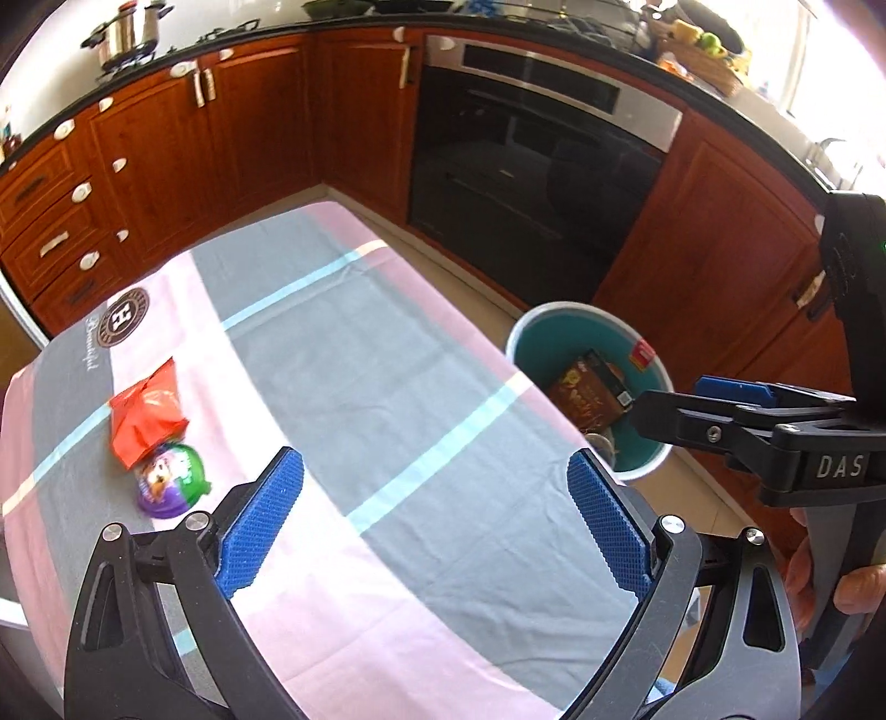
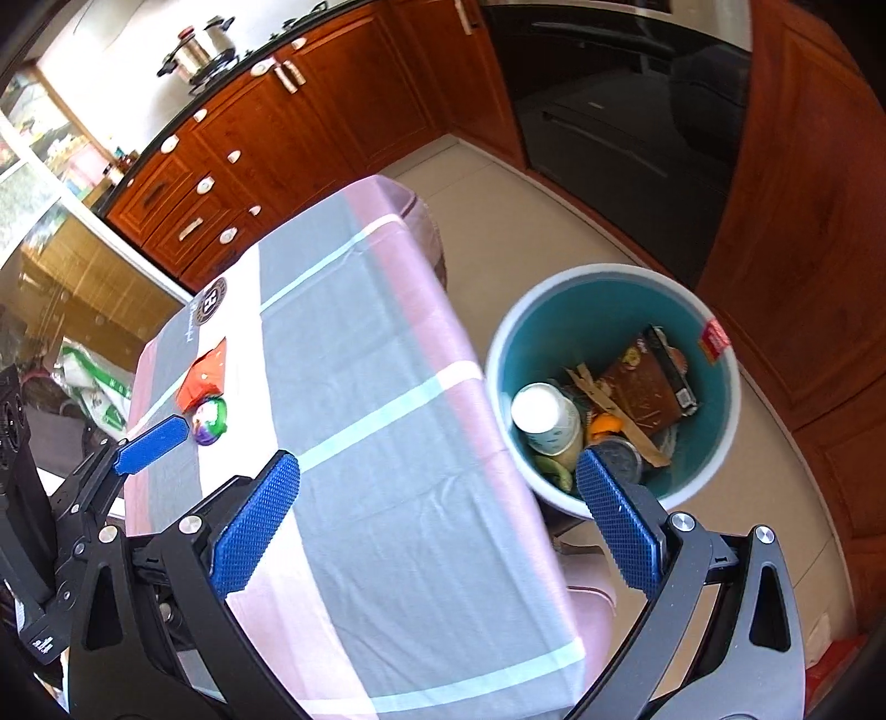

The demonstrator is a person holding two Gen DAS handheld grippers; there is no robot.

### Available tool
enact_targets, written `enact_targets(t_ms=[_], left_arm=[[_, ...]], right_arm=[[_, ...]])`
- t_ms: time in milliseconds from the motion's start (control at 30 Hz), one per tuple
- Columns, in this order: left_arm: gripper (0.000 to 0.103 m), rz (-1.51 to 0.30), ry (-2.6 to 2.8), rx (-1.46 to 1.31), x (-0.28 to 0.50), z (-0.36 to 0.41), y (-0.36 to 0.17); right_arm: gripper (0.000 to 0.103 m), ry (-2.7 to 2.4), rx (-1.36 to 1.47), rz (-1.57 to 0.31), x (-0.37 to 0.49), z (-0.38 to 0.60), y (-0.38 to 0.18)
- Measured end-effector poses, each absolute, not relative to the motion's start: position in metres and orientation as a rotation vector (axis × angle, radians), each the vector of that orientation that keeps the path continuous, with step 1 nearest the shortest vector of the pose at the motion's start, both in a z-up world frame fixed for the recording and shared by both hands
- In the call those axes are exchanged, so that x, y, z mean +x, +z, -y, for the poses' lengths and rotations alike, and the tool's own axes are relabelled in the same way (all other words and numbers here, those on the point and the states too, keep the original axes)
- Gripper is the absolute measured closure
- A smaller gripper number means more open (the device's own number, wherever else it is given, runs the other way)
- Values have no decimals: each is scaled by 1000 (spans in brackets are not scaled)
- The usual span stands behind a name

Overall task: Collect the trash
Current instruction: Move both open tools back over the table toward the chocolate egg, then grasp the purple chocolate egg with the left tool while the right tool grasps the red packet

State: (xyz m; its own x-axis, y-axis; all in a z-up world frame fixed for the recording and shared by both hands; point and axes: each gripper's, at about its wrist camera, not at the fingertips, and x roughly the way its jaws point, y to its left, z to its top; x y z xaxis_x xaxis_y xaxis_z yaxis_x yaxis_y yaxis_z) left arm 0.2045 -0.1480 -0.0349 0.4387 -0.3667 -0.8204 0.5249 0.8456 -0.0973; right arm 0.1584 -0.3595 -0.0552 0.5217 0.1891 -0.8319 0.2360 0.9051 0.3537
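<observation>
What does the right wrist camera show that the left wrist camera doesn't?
Only the right wrist view shows the white paper cup and orange scrap inside the teal round bin. Only the left wrist view shows the wicker fruit basket on the counter. Both show the orange crumpled wrapper, the purple-and-green round plastic container, the brown cardboard box in the bin, and the striped tablecloth.

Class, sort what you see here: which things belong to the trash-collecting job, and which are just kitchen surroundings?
Part of the job:
orange wrapper
purple-green packet
bin, already holding trash
left gripper, open
right gripper, open

Just lying about:
pot
oven
fruit basket
tablecloth
</observation>
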Motion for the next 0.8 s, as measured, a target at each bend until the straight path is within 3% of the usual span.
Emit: enact_targets(t_ms=[467, 700, 800], left_arm=[[7, -1024, -366, -5, 258, 3, -81], [7, -1034, -441, 28, 280, -14, -98], [15, -1045, -502, 94, 286, -8, -105]], right_arm=[[7, 124, 366, -1146, 227, 246, -77], [7, 194, 313, -1195, 262, 203, -93], [7, 197, 300, -1207, 274, 196, -97]])
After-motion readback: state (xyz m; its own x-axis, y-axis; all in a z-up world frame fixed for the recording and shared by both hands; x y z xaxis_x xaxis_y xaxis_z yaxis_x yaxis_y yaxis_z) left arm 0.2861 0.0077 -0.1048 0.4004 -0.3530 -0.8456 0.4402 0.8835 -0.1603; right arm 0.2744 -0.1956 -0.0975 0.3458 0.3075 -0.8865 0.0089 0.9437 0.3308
